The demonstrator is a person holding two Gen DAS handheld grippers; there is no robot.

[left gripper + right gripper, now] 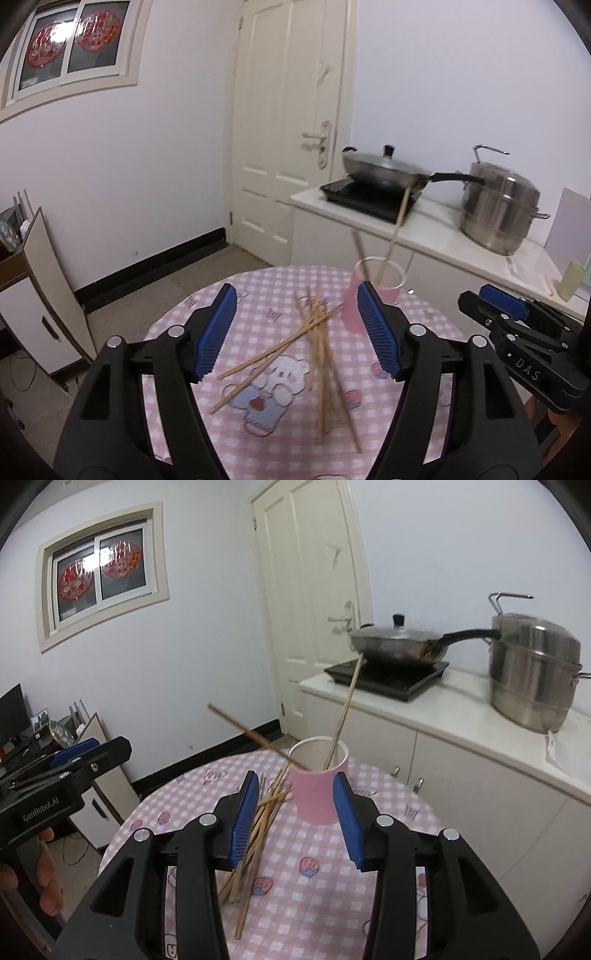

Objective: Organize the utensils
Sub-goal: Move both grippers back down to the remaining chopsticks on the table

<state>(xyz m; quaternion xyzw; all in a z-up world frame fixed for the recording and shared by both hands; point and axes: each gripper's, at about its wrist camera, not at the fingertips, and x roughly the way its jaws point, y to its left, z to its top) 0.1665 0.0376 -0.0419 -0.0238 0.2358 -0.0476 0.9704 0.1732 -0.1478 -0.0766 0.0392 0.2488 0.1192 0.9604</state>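
Note:
A pink paper cup (318, 790) stands on the round pink checked table (314, 904) and holds two wooden chopsticks (343, 716) that lean out of it. The cup also shows in the left wrist view (369, 291). Several loose chopsticks (321, 350) lie in a crossed pile on the cloth; they show in the right wrist view (255, 845) too. My left gripper (295, 332) is open and empty above the pile. My right gripper (295, 812) is open and empty, its jaws standing on either side of the cup, a little nearer than it.
A white counter (461, 723) behind the table carries an induction hob with a lidded wok (399, 646) and a steel steamer pot (535, 672). A cream door (314, 590) is behind. A low cabinet (40, 295) stands at the left.

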